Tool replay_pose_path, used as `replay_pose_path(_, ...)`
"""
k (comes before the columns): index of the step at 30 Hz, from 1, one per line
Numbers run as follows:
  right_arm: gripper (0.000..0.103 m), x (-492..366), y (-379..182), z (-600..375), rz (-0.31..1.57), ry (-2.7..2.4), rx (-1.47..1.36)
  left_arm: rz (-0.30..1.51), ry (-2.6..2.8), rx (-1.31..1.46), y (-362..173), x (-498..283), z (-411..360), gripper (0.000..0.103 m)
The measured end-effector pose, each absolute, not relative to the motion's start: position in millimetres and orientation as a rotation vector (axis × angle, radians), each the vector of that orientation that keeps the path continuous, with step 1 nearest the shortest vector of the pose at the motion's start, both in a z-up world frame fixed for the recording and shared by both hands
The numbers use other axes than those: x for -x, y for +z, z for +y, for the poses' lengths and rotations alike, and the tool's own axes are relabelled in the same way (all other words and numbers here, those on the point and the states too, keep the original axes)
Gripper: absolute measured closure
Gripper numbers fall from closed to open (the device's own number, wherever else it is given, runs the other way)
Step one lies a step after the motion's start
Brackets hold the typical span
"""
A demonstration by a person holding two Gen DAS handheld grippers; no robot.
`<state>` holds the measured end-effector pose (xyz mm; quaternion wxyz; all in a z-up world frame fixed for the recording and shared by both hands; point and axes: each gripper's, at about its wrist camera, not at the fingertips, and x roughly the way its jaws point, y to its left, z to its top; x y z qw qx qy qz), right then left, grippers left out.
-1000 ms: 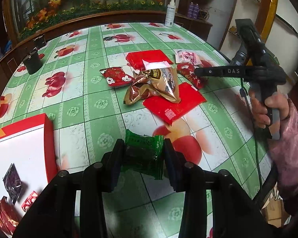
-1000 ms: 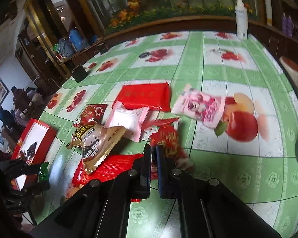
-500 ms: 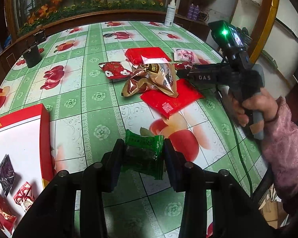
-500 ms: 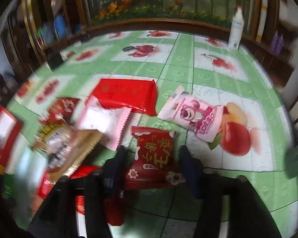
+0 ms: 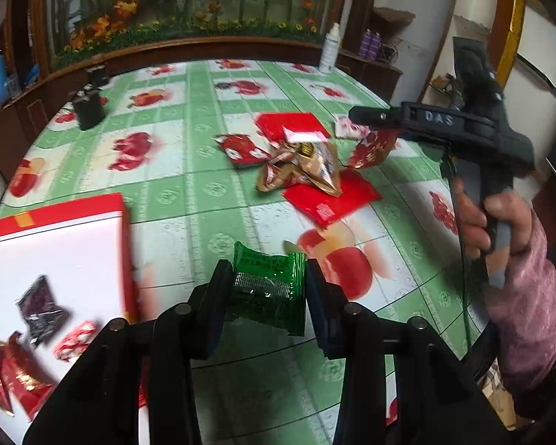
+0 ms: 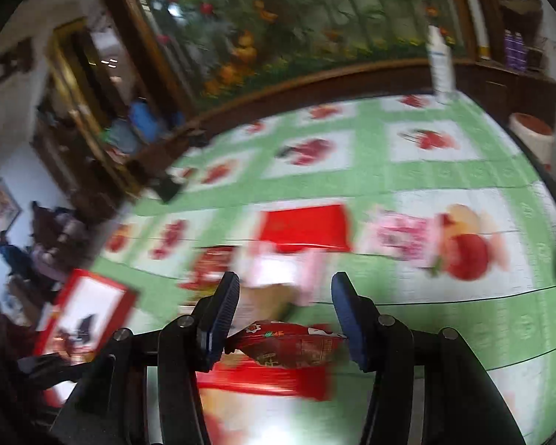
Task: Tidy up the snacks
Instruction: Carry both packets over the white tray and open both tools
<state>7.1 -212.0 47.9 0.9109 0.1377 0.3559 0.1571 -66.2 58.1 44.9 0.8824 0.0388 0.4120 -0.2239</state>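
The left gripper (image 5: 268, 289) pinches a green snack packet (image 5: 267, 291) just right of the red box (image 5: 124, 244). The right gripper (image 6: 283, 306), its jaws having just been opening, clamps a red packet (image 6: 293, 345) above the snack pile.

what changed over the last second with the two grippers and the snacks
The right gripper, shut and empty a second ago over the pile, has just opened its jaws around the dark red printed snack packet and lifted it off the green fruit-print tablecloth. The left gripper stays clamped on the green foil packet and has drifted toward the red-rimmed white box. The remaining snacks stay put.
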Motion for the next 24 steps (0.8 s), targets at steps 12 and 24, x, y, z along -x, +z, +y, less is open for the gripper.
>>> replay_pose_path(12,0.05,8.5,50.1,-44.9,0.795,0.703,-0.283,0.809,-0.276,0.006,57.6,81.0,149.2,0.066)
replay_pose_path(24,0.05,21.3,40.5,70.7,0.859,0.892,-0.243,0.828,-0.076,0.074,38.7,94.2,226.2,0.065)
